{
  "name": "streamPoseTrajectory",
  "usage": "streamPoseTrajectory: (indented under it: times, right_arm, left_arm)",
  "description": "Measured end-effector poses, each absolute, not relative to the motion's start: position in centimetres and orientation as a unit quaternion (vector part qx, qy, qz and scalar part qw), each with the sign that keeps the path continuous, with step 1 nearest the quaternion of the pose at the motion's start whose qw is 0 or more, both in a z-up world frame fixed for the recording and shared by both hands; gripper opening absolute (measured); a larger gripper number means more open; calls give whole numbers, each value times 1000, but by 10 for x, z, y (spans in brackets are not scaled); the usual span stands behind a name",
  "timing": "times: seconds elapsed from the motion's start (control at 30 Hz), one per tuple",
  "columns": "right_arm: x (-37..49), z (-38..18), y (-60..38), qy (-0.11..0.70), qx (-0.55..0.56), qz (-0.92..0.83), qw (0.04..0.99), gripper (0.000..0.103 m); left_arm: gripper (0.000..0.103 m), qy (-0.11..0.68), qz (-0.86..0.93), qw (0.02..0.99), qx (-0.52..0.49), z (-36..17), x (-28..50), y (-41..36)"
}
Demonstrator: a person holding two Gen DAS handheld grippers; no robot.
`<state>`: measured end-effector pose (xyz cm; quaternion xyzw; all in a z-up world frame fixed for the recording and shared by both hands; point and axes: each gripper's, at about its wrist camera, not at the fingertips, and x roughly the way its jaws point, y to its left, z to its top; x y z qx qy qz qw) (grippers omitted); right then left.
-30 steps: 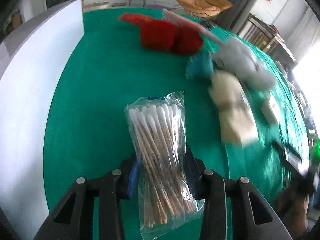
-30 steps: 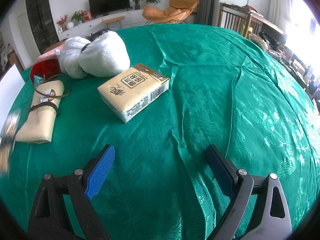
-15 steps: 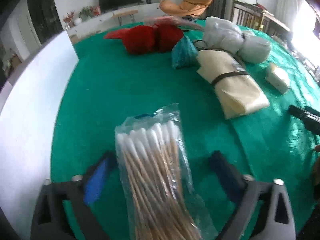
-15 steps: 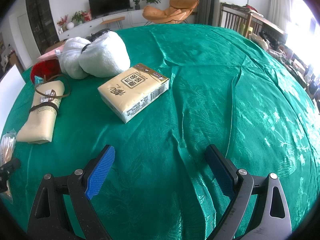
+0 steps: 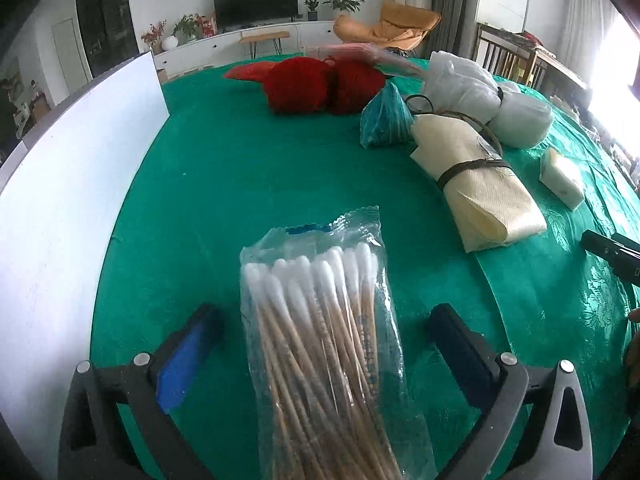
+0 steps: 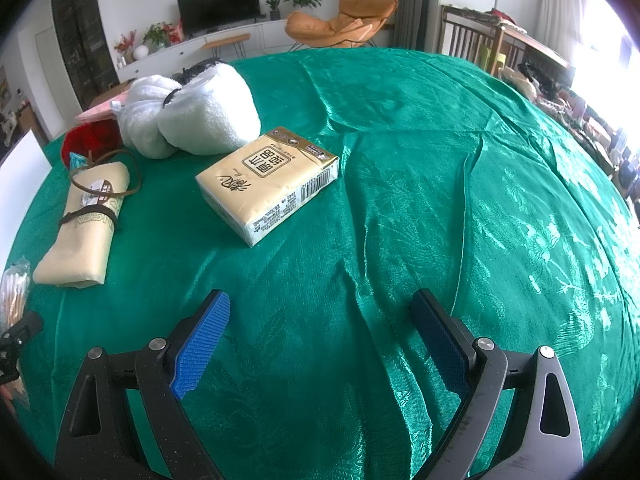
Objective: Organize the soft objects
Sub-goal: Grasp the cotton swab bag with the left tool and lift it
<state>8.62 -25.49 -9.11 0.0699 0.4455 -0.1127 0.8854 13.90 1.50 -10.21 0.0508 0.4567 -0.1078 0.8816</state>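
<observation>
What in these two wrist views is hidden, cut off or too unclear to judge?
- Bag of cotton swabs: left wrist view, its lower end runs off the bottom edge; only a sliver shows at the left rim of the right wrist view.
- Red plush item: right wrist view, mostly hidden behind the white fluffy bundle.
- Pink item: left wrist view, blurred, unidentifiable.
- Right gripper: left wrist view, cut by the right edge.

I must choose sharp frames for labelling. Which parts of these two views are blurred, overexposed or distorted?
Left wrist view: the pink packet behind the red yarn is smeared; the window at the right edge is blown out. Right wrist view: sharp, with glare at the right edge and sheen on the green tablecloth. In both views the fisheye bends the table edge.
</observation>
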Motion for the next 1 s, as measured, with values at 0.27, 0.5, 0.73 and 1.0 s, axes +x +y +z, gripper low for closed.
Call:
streamPoseTrajectory:
  times: [0.27,0.5,0.73,1.0]
  right_arm:
    - [86,-91,-256,443,75,-110,887,94]
    - [86,-91,-256,444,72,-111,886,94]
    - [85,-90,-258,441,79,-107,888,94]
    - [86,-90,-258,442,76,-107,887,94]
  left_arm:
    - [103,457,-108,882,51,-102,139,15]
    - [103,457,-108,882,51,-102,139,15]
    - [103,456,-108,882,51,-102,139,15]
    - [103,456,-108,882,50,-103,139,16]
